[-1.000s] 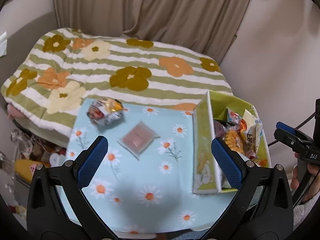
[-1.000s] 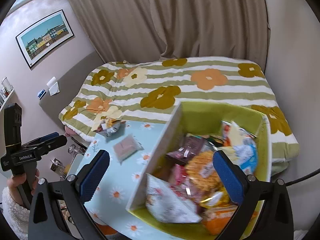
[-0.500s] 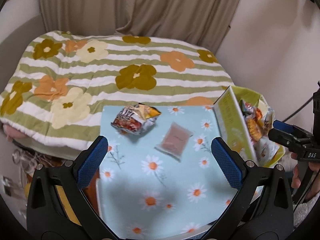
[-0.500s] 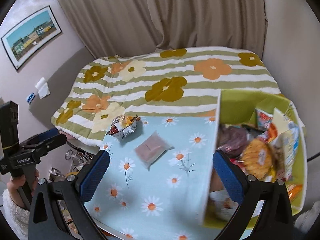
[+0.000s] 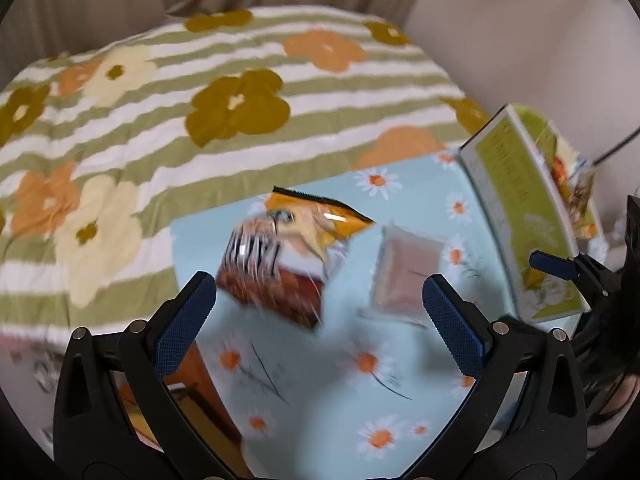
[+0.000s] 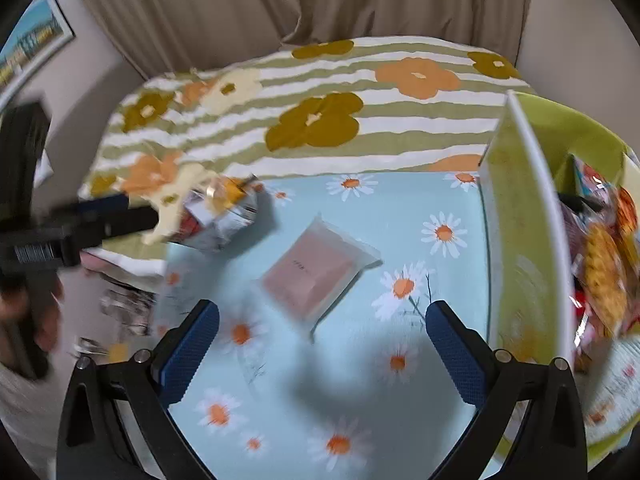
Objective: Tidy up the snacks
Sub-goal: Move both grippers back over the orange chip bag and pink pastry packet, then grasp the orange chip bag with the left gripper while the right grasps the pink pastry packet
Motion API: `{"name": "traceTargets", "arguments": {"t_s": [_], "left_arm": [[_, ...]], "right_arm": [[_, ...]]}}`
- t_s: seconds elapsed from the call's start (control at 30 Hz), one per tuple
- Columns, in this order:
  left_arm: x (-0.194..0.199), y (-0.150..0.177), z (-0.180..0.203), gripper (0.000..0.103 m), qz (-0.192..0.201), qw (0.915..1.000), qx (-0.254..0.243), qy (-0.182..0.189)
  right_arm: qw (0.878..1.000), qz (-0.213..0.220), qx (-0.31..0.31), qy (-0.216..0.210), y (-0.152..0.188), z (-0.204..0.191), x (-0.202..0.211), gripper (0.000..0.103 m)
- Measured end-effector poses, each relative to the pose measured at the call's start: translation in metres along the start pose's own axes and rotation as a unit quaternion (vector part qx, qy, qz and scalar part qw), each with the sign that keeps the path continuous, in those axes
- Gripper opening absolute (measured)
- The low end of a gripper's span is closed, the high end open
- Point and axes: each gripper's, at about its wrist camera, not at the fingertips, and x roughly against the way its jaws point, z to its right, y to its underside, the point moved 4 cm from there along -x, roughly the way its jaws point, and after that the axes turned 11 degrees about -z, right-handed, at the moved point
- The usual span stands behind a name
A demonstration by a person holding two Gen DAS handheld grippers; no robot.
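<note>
Left gripper (image 5: 320, 308) jaws spread wide, empty, above daisy-print tablecloth (image 5: 340, 392). Just ahead of its fingers: orange-and-brown snack bag (image 5: 288, 264), blurred, lying on cloth. Right gripper (image 6: 322, 340) also gaping wide, nothing between pads. Beyond it, pink flat packet (image 6: 312, 268) on cloth. Green box (image 6: 520, 240) at cloth's right edge, snacks piled inside. Further back: striped floral bedspread (image 6: 340, 120), then beige curtain (image 6: 320, 0).

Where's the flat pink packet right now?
The flat pink packet lies on the daisy tablecloth, between the crumpled orange snack bag and green box.
</note>
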Motion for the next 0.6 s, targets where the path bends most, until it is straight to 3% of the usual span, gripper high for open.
{"name": "traceTargets", "arguments": {"t_s": [0.1, 0.2, 0.27, 0.5, 0.53, 0.6], "left_arm": [[-0.035, -0.022, -0.008, 0.102, -0.038, 0.9989, -0.024, -0.008], [-0.061, -0.032, -0.015, 0.102, -0.067, 0.9971, -0.035, -0.01], [-0.075, -0.035, -0.019, 0.102, -0.075, 0.9961, -0.043, -0.02], [-0.106, -0.035, -0.02, 0.102, -0.103, 0.9931, -0.056, 0.004], [-0.109, -0.034, -0.02, 0.101, -0.104, 0.993, -0.057, 0.004], [-0.113, -0.033, -0.017, 0.082, -0.105, 0.9924, -0.064, 0.002]], "right_arm": [[1.0, -0.004, -0.02, -0.01, -0.003, -0.005, -0.028, 0.103], [0.999, 0.009, -0.033, 0.014, -0.005, -0.007, -0.043, 0.103], [0.999, 0.016, -0.046, 0.016, -0.005, -0.006, -0.05, 0.103], [0.997, 0.02, -0.069, 0.001, -0.009, -0.011, -0.066, 0.103], [0.997, 0.021, -0.07, 0.004, -0.009, -0.012, -0.067, 0.103], [0.997, 0.026, -0.071, 0.007, -0.009, -0.015, -0.069, 0.103]]}}
